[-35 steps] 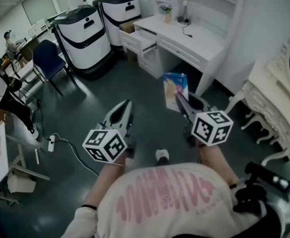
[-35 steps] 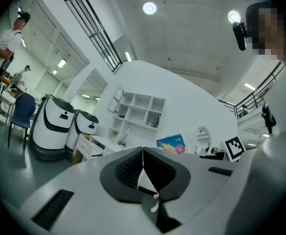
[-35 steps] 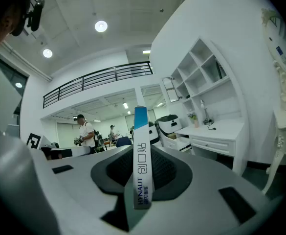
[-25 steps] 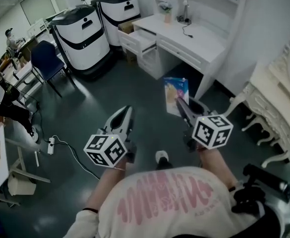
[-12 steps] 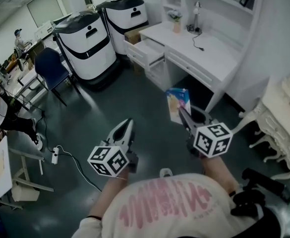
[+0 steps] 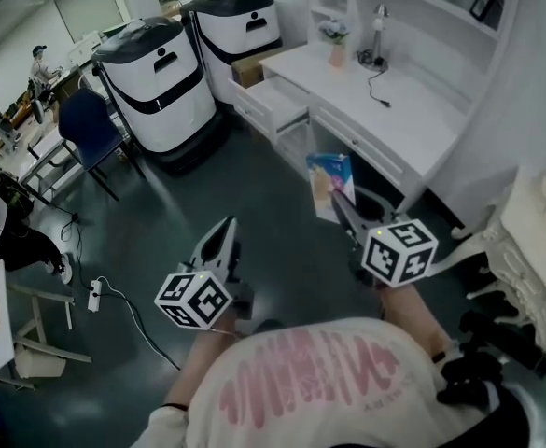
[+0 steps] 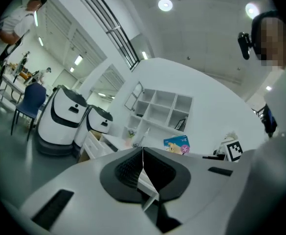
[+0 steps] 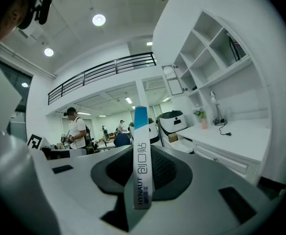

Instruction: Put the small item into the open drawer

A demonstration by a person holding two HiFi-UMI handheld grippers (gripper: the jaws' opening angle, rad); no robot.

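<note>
Blue and white card, thin and flat: that is the small box [image 6: 331, 183] clamped in my right gripper [image 6: 343, 211]. In the right gripper view I see it edge-on, a narrow upright strip with printed lettering and a blue top, and the ribbed black pads are pressed against both of its faces. The jaws stand only as far apart as the box is thick. In the head view its broad face carries a pale cartoon print, and it juts out past the jaw tips.

My left gripper [image 6: 226, 231] has its jaws closed together, dark textured pads meeting along a thin seam with nothing in them. Both grippers have smooth grey-white shells.

The open drawer [image 6: 263, 101] juts from the left end of the white desk [image 6: 394, 110], well apart from the box and beyond it across the glossy dark grey floor [image 6: 207, 185]. What lies in the drawer I cannot tell.

A small pink pot [image 6: 336, 52] stands on the desk. Two rounded white machines [image 6: 156, 82] with black bands stand just beside it.
</note>
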